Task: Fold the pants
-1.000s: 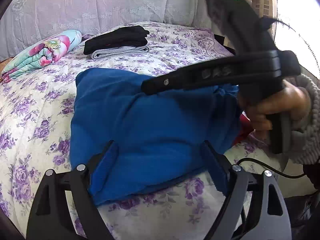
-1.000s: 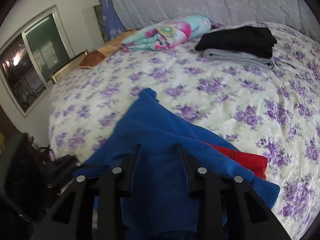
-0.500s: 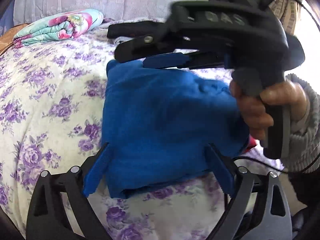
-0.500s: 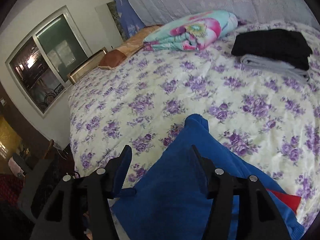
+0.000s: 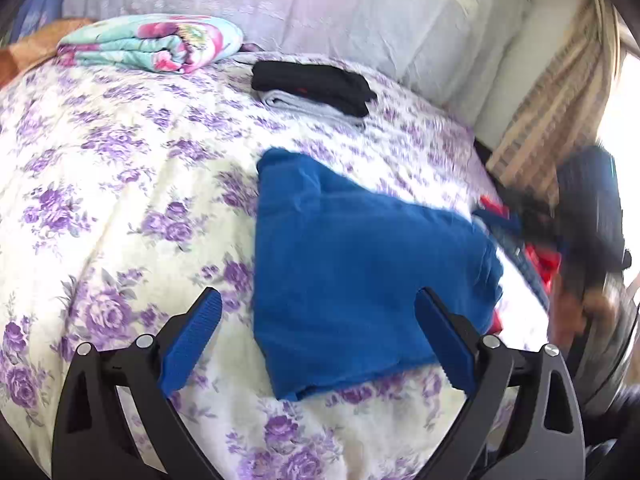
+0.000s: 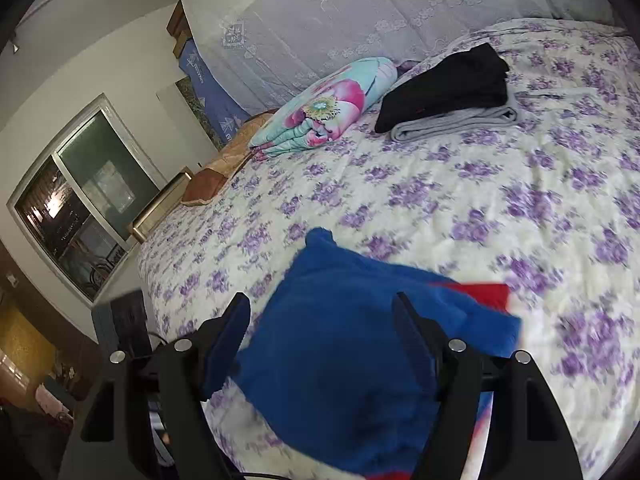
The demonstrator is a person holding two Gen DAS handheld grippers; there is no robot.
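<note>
The blue pants (image 5: 360, 272) lie folded into a thick rectangle on the flowered bedspread (image 5: 120, 184). A red garment (image 5: 540, 256) sticks out from under their right side. My left gripper (image 5: 318, 304) hangs open just above the near edge of the pants, touching nothing. In the right wrist view the pants (image 6: 340, 340) lie below my right gripper (image 6: 322, 312). Its jaws are opening and the pads stand clear of the cloth. A strip of the red garment (image 6: 488, 292) shows past them. A hand (image 5: 576, 312) with the right tool is a blur at the right edge.
A black garment on a grey one (image 5: 312, 88) is stacked near the headboard, also seen from the right (image 6: 448, 88). A rolled floral quilt (image 6: 320, 108) lies beside the stack. A striped curtain (image 5: 552, 100) hangs past the bed's right edge, and a window (image 6: 80, 208) is on the left wall.
My right gripper has let go of the blue cloth, opened and swung off to the right edge of the left view. My left gripper has pulled back, showing more of the bed.
</note>
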